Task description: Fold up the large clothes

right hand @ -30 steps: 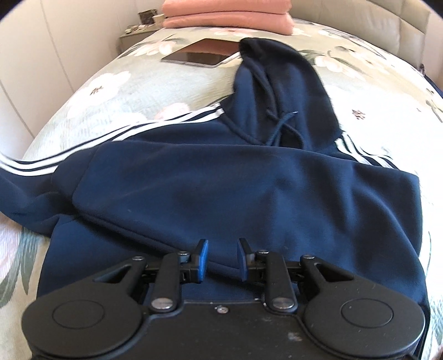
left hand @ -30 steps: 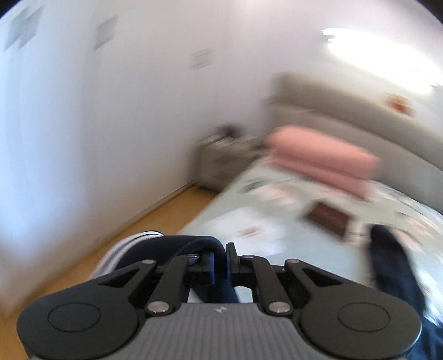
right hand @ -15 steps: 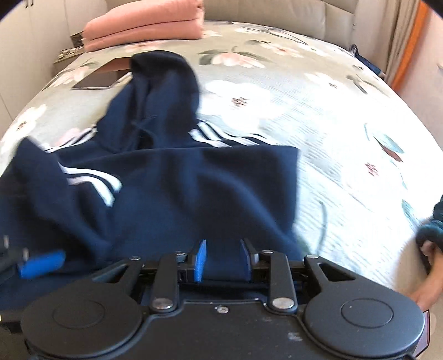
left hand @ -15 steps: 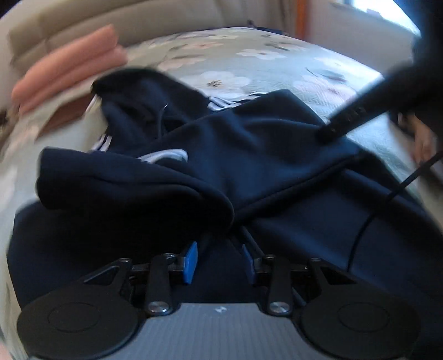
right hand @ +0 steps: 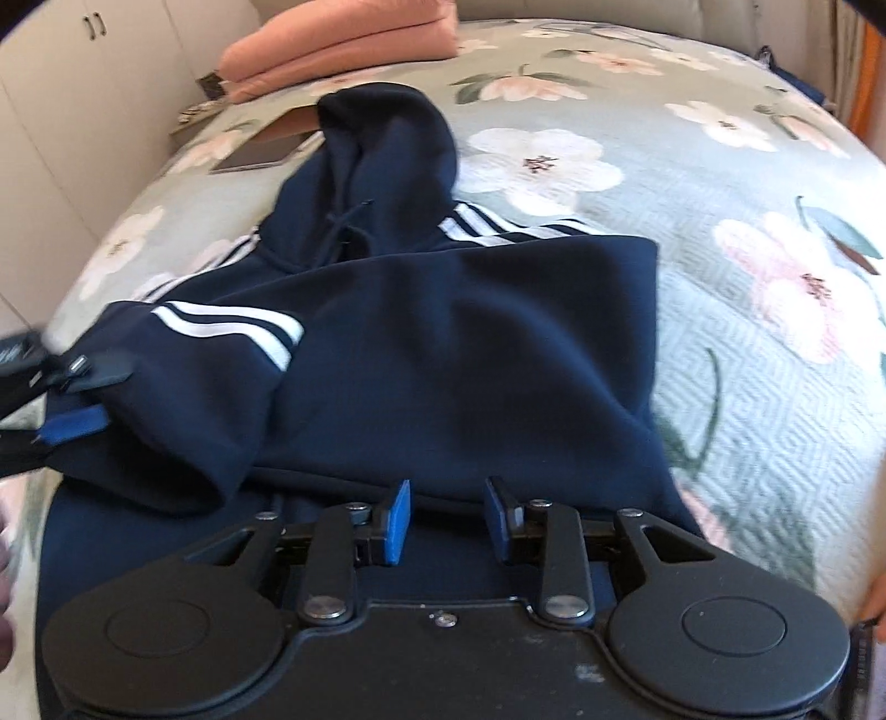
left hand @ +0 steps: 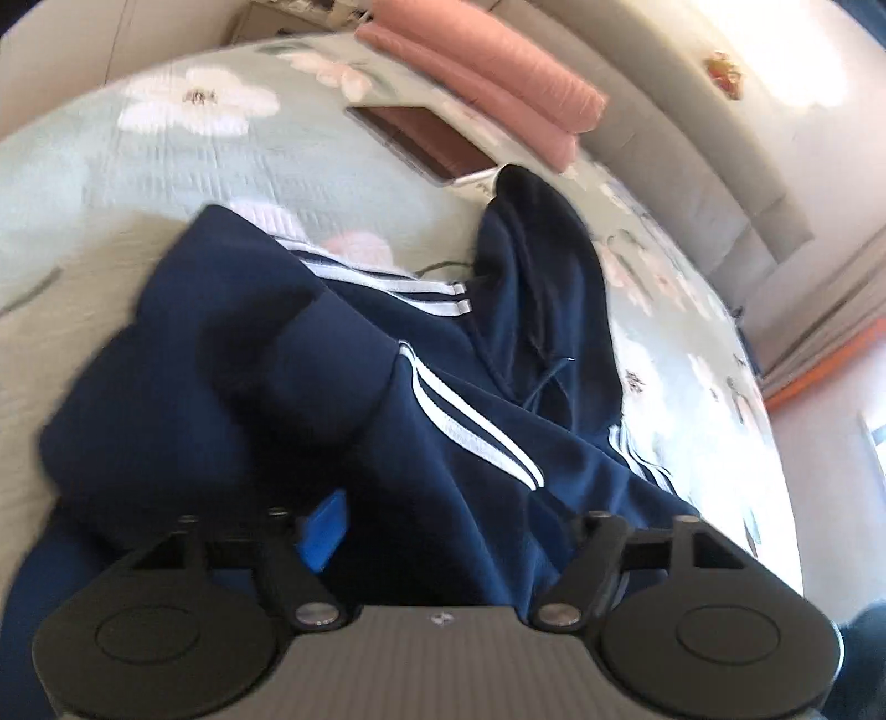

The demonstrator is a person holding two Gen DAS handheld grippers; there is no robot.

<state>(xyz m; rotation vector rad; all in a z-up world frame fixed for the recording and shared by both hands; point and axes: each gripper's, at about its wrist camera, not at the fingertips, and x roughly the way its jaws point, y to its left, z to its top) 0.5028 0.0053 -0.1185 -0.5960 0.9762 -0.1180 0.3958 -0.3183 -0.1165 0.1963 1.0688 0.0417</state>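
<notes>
The left hand-held gripper [left hand: 443, 531] stands wide open, with the navy hoodie [left hand: 443, 399] lying between its fingers. The right hand-held gripper [right hand: 447, 520] is open too, at the hoodie's edge. The hoodie lies on the floral bed [right hand: 747, 343]. Behind it are two folded pink cloths [right hand: 343, 39] and one tablet [left hand: 423, 138].

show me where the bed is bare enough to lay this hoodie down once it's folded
The widest bare bedspread lies to the right of the navy hoodie, running up toward the headboard. A smaller bare patch sits left of the hood, near the bed's left edge. It is crowded at top left, where the flat dark rectangle and the pink folded stack lie.
</notes>
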